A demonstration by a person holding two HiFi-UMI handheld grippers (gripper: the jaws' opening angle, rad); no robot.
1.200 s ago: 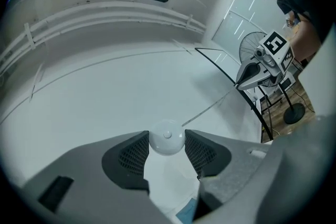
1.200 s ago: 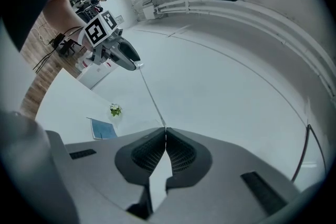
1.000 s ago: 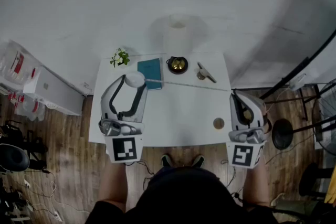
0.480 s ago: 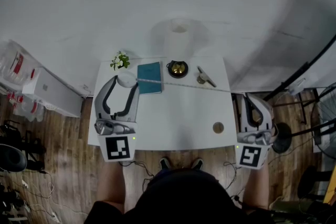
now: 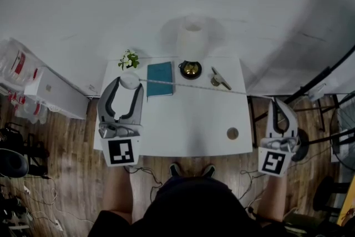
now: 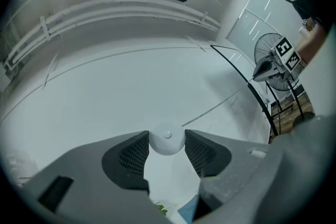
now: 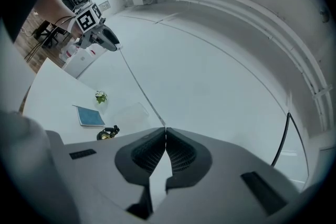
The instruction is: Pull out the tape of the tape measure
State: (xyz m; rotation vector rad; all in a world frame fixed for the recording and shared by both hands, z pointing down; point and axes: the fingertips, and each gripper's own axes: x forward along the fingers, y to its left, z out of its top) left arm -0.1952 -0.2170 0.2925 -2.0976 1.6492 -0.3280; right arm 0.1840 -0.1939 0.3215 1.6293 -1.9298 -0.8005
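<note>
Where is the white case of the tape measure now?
In the head view the case is at the table's rear left corner, clamped by the left gripper, near the plant and blue book.

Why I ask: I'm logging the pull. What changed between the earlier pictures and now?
The right gripper, shut on the tape, moved right, beyond the table; the left gripper, clamping the tape measure, shifted left, so more tape is out. Both grips and the book stayed as they were.
</note>
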